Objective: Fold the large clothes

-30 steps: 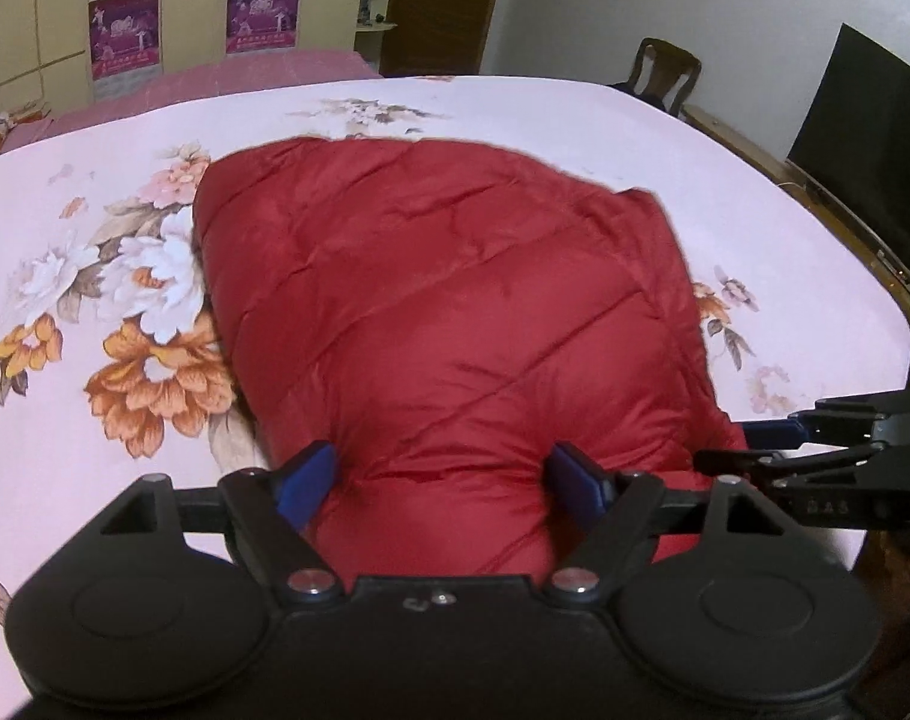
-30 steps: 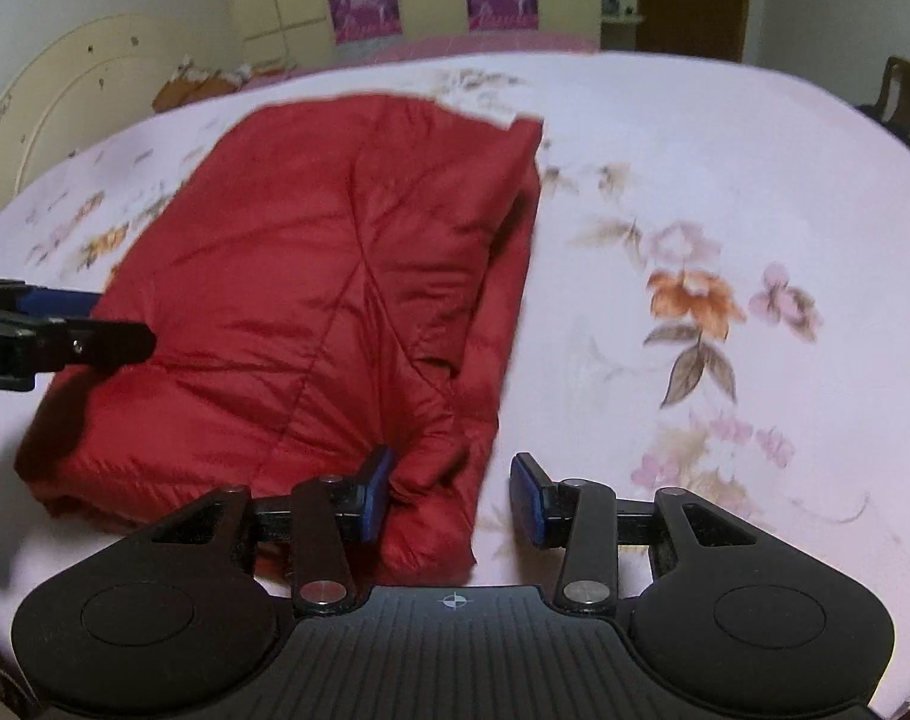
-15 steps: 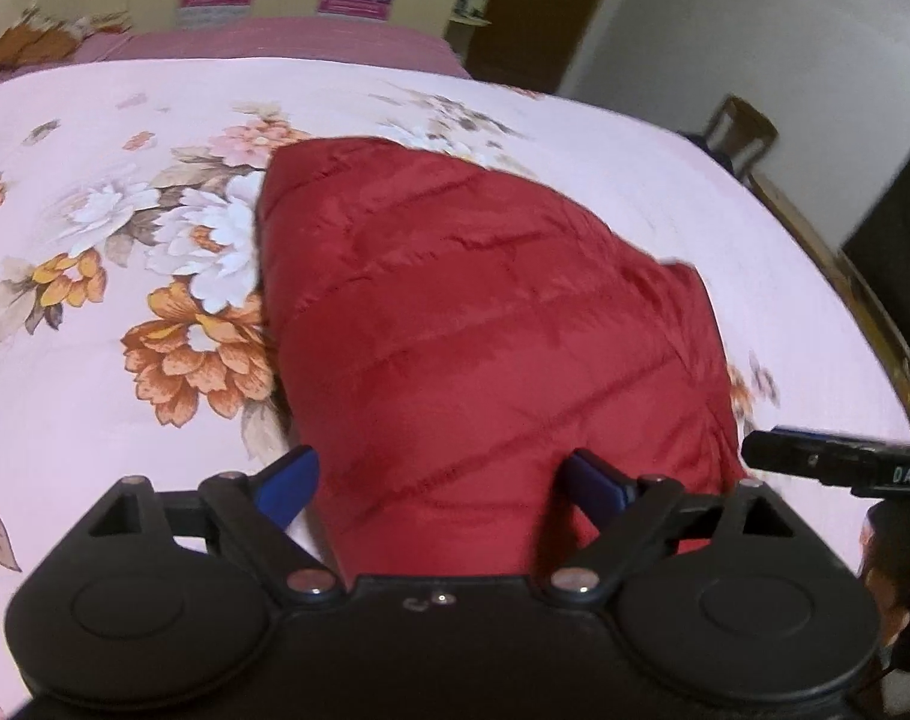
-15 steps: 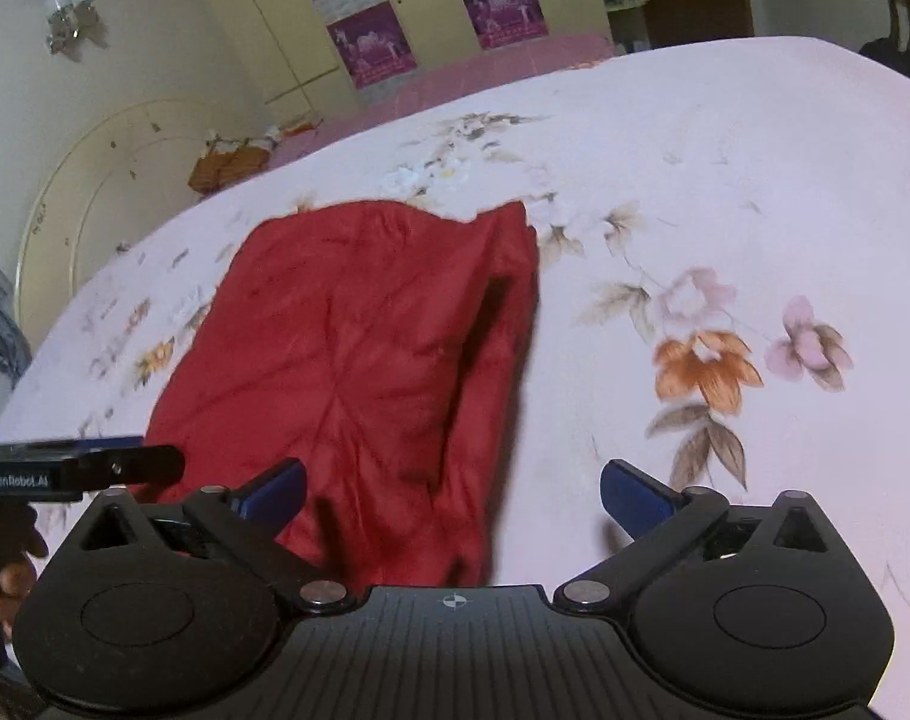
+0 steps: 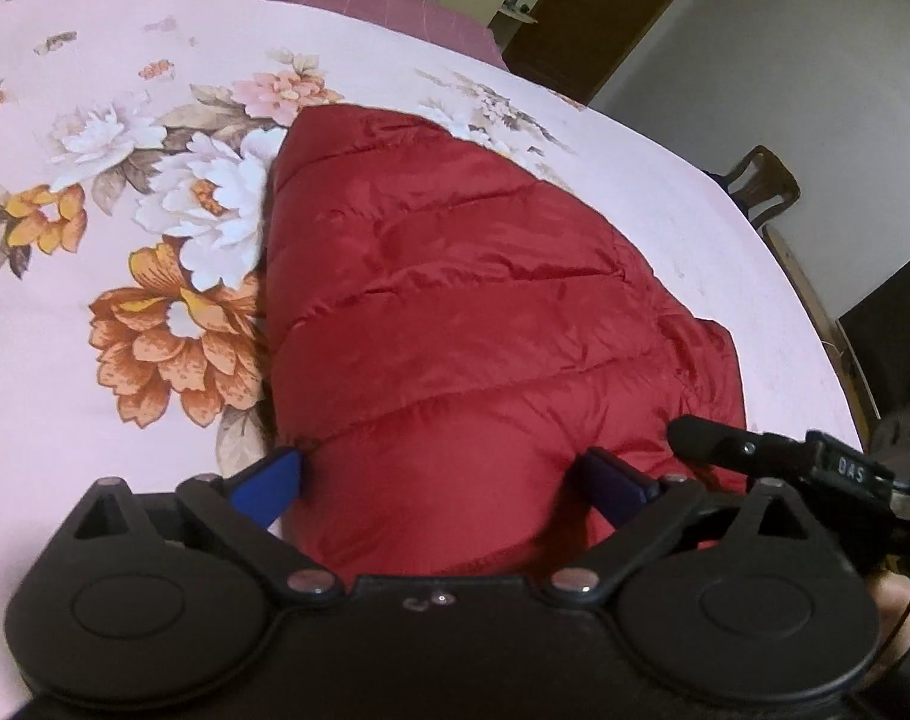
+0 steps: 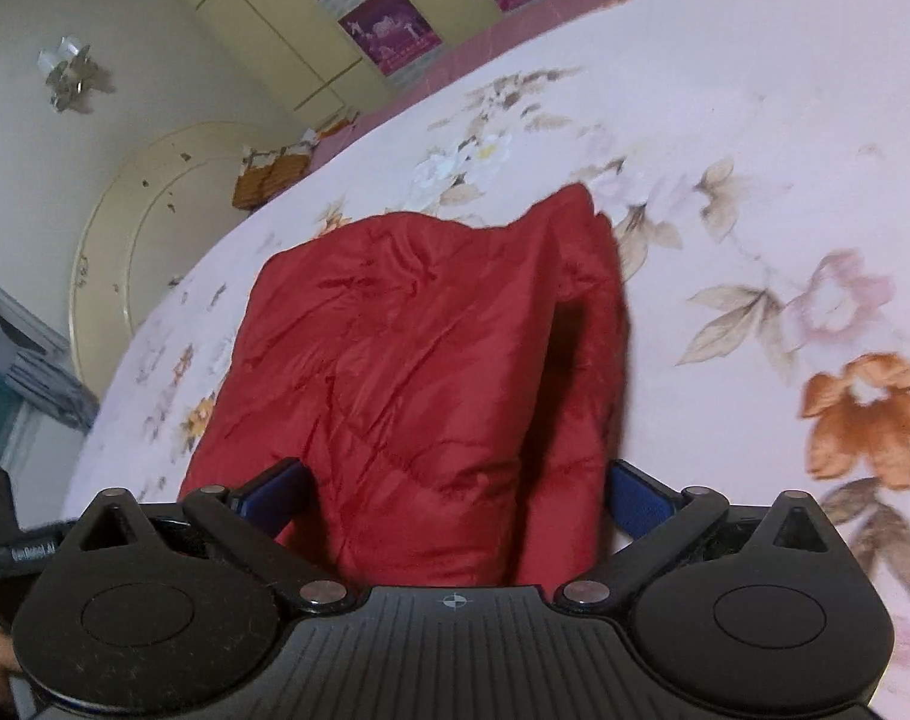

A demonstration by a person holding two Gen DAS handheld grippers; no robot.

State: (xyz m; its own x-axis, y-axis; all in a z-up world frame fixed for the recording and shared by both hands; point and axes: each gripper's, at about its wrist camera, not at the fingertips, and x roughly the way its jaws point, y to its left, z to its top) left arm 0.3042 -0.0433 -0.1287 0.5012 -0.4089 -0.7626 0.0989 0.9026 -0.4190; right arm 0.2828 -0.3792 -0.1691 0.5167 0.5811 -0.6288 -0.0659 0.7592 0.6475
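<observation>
Red jacket (image 5: pixel 455 324): quilted synthetic cloth, slight sheen, stitched channels, creased. Bedsheet (image 5: pixel 95 420): matt pink floral-print cloth, smooth. Left hand-held gripper (image 5: pixel 449 480): matt black plastic, blue finger pads, shiny metal pivot pins. Chair (image 5: pixel 761 180): varnished wood. Wardrobe posters (image 6: pixel 389 30): glossy paper.

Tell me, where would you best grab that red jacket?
Probably the near hem of the jacket, coming low from this edge of the bed. It lies flat and puffy, and both open tongs, left and right, already straddle that hem.
</observation>
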